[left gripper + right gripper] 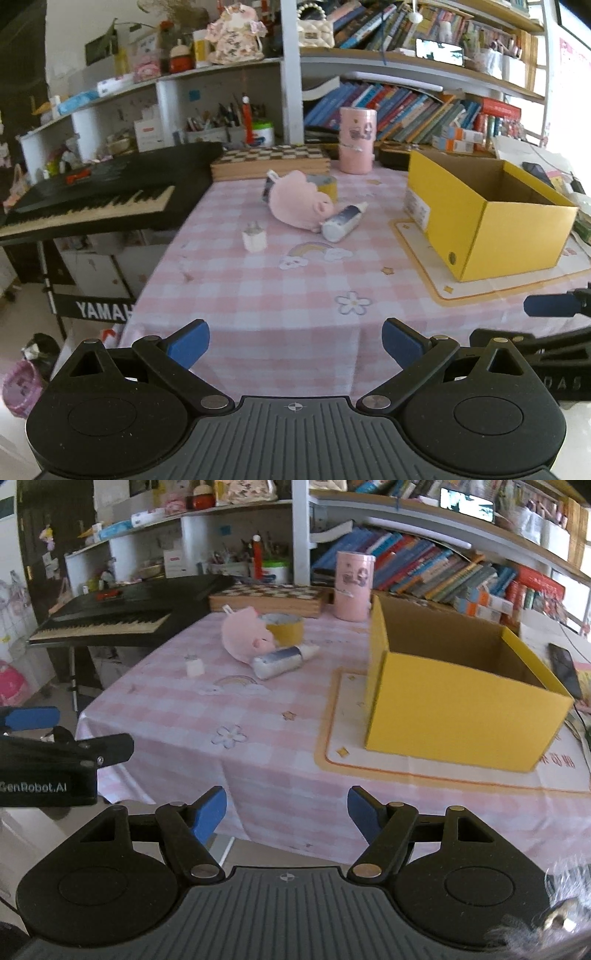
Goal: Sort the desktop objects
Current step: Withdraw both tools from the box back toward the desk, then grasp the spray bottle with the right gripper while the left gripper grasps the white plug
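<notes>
1. The loose things are lying in a cluster toward the far middle of the table [258, 288]: a pink plush toy [297, 201], a tube [343, 221] touching its front edge, a yellow tape roll [327, 184] just behind it, and a small white plug [255, 236] sitting apart to the left.
2. The yellow box [454, 701] is standing open and seemingly empty on the right side of the table, so nothing appears sorted yet.
3. The cluster is lying ahead of both tools, well apart from either; from the left gripper [295, 341] it is sitting almost straight ahead, while from the right gripper [287, 814] it is lying ahead and slightly left, with the box ahead and right.
4. The tube's long axis is running diagonally, its cap pointing toward the far right and its flat base toward the near left, so jaws would likely need to close across that line.
5. I judge the left hand better lined up on the cluster and the right hand nearer the box.
6. The left gripper is standing wide open, holding and touching nothing.
7. The right gripper is also standing open, somewhat narrower, with nothing between its blue pads [210, 814].
</notes>
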